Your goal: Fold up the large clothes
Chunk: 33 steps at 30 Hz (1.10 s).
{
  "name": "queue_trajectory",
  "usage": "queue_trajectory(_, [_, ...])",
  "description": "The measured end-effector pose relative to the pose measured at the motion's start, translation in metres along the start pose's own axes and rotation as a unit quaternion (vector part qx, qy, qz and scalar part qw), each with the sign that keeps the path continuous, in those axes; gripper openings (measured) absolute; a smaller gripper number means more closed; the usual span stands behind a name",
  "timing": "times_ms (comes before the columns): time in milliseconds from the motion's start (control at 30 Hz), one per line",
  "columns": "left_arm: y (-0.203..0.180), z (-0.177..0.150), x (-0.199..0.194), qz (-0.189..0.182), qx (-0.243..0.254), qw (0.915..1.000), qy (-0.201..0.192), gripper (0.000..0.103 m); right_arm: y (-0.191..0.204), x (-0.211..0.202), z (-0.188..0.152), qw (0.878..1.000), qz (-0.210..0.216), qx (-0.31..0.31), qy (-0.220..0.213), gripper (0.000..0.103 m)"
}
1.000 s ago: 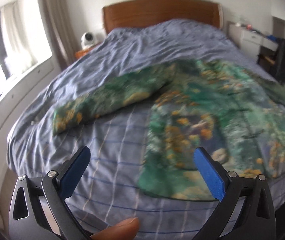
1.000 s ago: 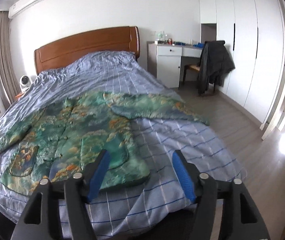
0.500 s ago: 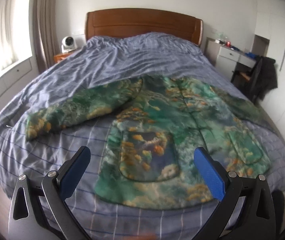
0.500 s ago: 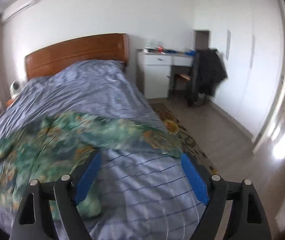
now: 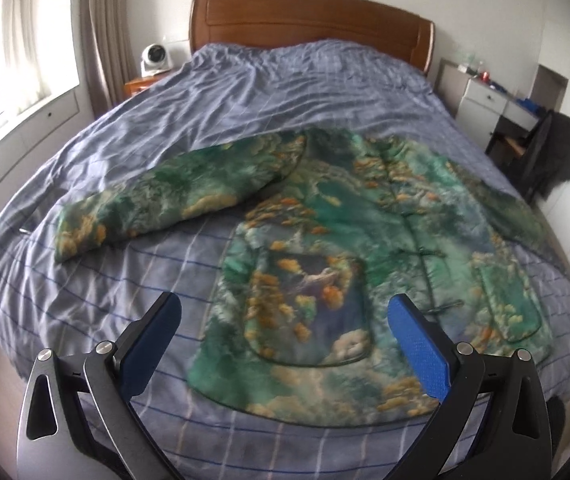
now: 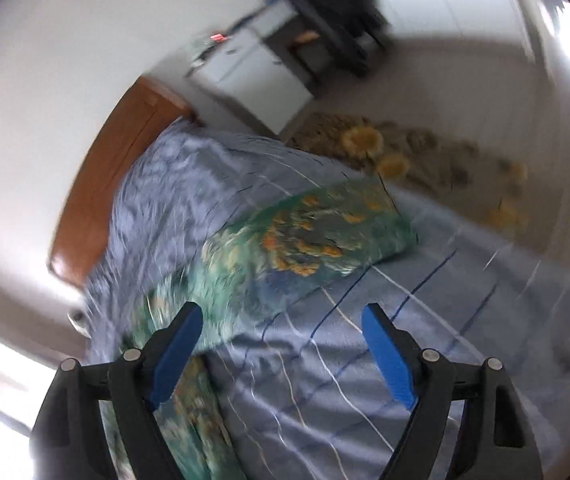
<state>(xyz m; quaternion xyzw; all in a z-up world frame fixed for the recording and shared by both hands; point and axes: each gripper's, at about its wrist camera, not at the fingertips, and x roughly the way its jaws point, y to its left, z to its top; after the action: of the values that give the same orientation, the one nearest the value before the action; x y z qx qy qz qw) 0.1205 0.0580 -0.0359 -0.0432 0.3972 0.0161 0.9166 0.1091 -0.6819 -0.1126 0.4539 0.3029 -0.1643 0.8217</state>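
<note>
A green padded jacket (image 5: 345, 216) with orange and blue print lies flat, front up, on the blue striped bed cover (image 5: 285, 92). Its left sleeve (image 5: 165, 200) stretches out toward the window side. My left gripper (image 5: 285, 302) hangs above the jacket's hem near the foot of the bed, open, with nothing between its blue pads. In the blurred, tilted right wrist view, the jacket's right sleeve (image 6: 309, 236) lies just ahead of my right gripper (image 6: 281, 310). That gripper's jaws stand wide and are closing, with only bed cover (image 6: 365, 380) showing between them.
A wooden headboard (image 5: 309, 20) stands at the far end, with a small white fan (image 5: 153, 56) on a nightstand to its left. A white desk (image 5: 493, 100) and a chair with a dark coat (image 5: 549, 152) stand at the right. A flowered rug (image 6: 405, 152) lies beside the bed.
My right gripper has swung along the bed's right side, dropped and rolled, and now faces the right sleeve, jaws wider than a second ago. The left gripper shifted slightly and stays open.
</note>
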Motion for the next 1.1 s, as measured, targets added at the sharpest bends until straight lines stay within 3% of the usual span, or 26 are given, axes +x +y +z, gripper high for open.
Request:
queue_trajectory(133, [0.011, 0.003, 0.007, 0.016, -0.007, 0.9998, 0.007, 0.103, -0.028, 0.046, 0.006, 0.997, 0.022, 0.079, 0.003, 0.076])
queue_trajectory(333, [0.025, 0.001, 0.022, 0.030, -0.027, 0.9987, 0.030, 0.103, -0.054, 0.095, 0.005, 0.987, 0.005, 0.160, -0.010, 0.075])
queue_trajectory(400, [0.027, -0.001, 0.026, 0.034, -0.029, 0.9983, 0.037, 0.103, -0.060, 0.101, 0.007, 0.984, -0.005, 0.174, -0.032, 0.062])
queue_trajectory(433, [0.028, -0.002, 0.028, 0.036, -0.030, 0.9981, 0.039, 0.103, -0.062, 0.103, 0.008, 0.983, -0.009, 0.180, -0.040, 0.051])
queue_trajectory(467, [0.028, -0.003, 0.029, 0.037, -0.030, 0.9980, 0.041, 0.103, -0.065, 0.104, 0.011, 0.982, -0.013, 0.182, -0.046, 0.032])
queue_trajectory(533, [0.030, -0.005, 0.031, 0.039, -0.031, 0.9978, 0.044, 0.103, -0.065, 0.100, 0.018, 0.983, -0.038, 0.167, -0.061, 0.013])
queue_trajectory(633, [0.035, -0.008, 0.033, 0.038, -0.036, 0.9976, 0.045, 0.103, -0.026, 0.081, 0.021, 0.991, -0.057, 0.076, -0.096, 0.009])
queue_trajectory(733, [0.036, -0.010, 0.039, 0.032, -0.038, 0.9976, 0.048, 0.103, 0.048, 0.056, 0.014, 0.988, -0.054, -0.069, -0.124, 0.008])
queue_trajectory(800, [0.034, -0.010, 0.043, 0.026, -0.037, 0.9976, 0.053, 0.103, 0.110, 0.040, -0.006, 0.974, -0.040, -0.180, -0.133, 0.008])
queue_trajectory(867, [0.031, -0.011, 0.044, 0.018, -0.036, 0.9977, 0.054, 0.103, 0.170, 0.028, -0.036, 0.951, -0.019, -0.279, -0.135, 0.008])
queue_trajectory(1033, [0.032, -0.014, 0.035, 0.004, -0.029, 0.9987, 0.042, 0.103, 0.277, 0.029, -0.126, 0.888, 0.034, -0.445, -0.109, 0.008])
queue_trajectory(1100, [0.038, -0.016, 0.032, 0.006, -0.032, 0.9987, 0.039, 0.103, 0.302, 0.040, -0.166, 0.863, 0.045, -0.495, -0.091, 0.008])
